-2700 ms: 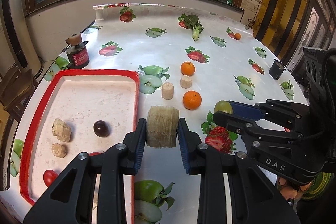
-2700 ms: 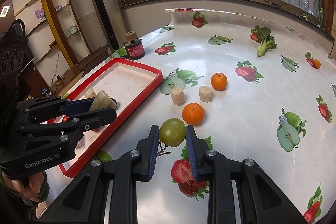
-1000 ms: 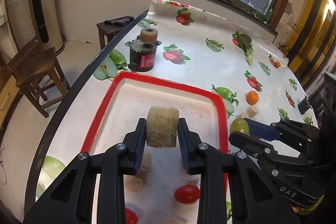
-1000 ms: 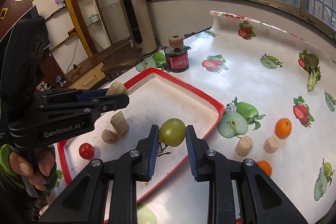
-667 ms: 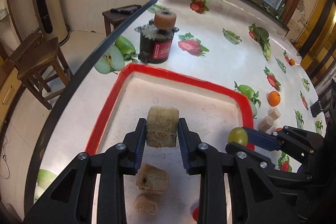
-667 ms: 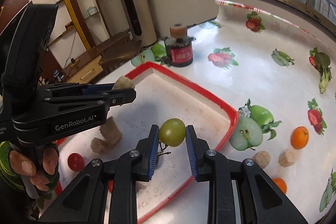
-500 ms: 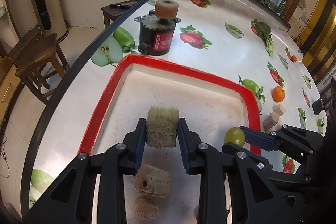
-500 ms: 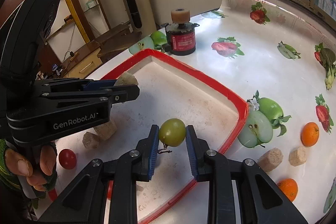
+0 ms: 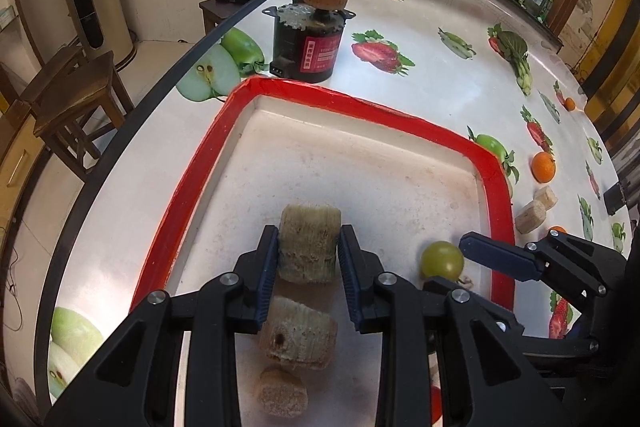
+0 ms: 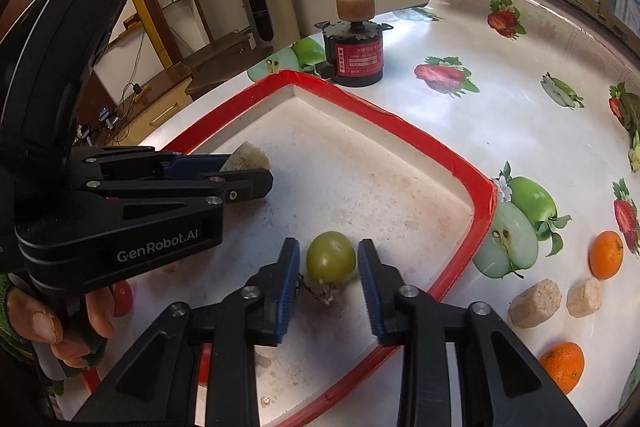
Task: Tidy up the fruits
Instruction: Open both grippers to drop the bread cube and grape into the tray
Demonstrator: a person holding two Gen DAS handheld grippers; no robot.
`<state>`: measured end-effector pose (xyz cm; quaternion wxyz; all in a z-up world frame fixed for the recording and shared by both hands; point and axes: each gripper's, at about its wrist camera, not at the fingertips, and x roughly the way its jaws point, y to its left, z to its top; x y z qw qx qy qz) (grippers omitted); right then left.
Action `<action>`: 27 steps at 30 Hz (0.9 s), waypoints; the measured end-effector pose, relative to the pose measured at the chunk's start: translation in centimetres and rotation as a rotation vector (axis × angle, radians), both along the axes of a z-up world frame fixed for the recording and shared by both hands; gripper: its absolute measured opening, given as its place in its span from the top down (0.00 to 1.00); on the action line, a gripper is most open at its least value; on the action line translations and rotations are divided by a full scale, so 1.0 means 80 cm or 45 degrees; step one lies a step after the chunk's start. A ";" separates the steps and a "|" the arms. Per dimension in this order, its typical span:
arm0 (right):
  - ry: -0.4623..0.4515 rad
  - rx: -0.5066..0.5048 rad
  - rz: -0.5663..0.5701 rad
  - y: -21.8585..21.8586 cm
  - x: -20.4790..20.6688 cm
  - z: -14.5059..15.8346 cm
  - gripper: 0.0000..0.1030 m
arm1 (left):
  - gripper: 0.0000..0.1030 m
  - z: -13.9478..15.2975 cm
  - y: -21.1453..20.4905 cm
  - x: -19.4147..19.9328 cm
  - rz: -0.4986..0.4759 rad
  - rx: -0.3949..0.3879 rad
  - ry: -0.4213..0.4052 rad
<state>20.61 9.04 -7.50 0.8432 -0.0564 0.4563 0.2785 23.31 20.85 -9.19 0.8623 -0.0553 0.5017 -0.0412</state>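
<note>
While both grippers work inside the red-rimmed tray (image 9: 496,163), its far half lies bare up to the corner nearest the black motor (image 9: 308,47), which stands on the table just beyond the rim. The tray's right rim runs just beside the right gripper (image 10: 329,269); past it on the table lie two oranges (image 10: 606,254) and two tan blocks (image 10: 534,303).

The left gripper (image 9: 309,253) pinches a tan fibrous roll (image 9: 309,243) between its blue pads, a gap showing at the right pad. The roll's long axis runs forward along the fingers, one end pointing toward the motor. Below it in the tray lie two more tan pieces (image 9: 298,335).

The right gripper's fingers are spread, with the green fruit (image 10: 331,262) sitting on the tray floor between them, clear of both pads. Its stem end points back toward the gripper.
</note>
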 end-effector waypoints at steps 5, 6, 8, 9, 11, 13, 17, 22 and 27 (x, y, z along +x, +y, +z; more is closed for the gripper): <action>-0.027 0.040 0.001 -0.015 -0.014 0.017 0.56 | 0.73 0.013 0.002 -0.016 0.023 -0.006 -0.023; -0.035 0.043 0.001 -0.018 -0.018 0.021 0.56 | 0.70 0.016 0.002 -0.020 0.029 -0.006 -0.034; -0.042 0.051 -0.004 -0.026 -0.024 0.027 0.56 | 0.65 0.024 0.001 -0.028 0.039 -0.009 -0.060; -0.046 0.058 -0.007 -0.030 -0.027 0.030 0.56 | 0.64 0.029 0.000 -0.033 0.043 -0.009 -0.075; -0.053 0.070 -0.016 -0.039 -0.034 0.036 0.56 | 0.64 0.036 -0.005 -0.040 0.037 -0.001 -0.097; -0.055 0.085 -0.026 -0.049 -0.041 0.041 0.56 | 0.64 0.042 -0.012 -0.048 0.030 0.012 -0.120; -0.060 0.091 -0.040 -0.067 -0.053 0.044 0.56 | 0.64 0.052 -0.028 -0.058 0.005 0.029 -0.151; -0.072 0.091 -0.064 -0.090 -0.070 0.047 0.56 | 0.64 0.061 -0.046 -0.073 -0.027 0.038 -0.178; -0.085 0.098 -0.106 -0.119 -0.081 0.052 0.56 | 0.64 0.068 -0.065 -0.085 -0.060 0.036 -0.196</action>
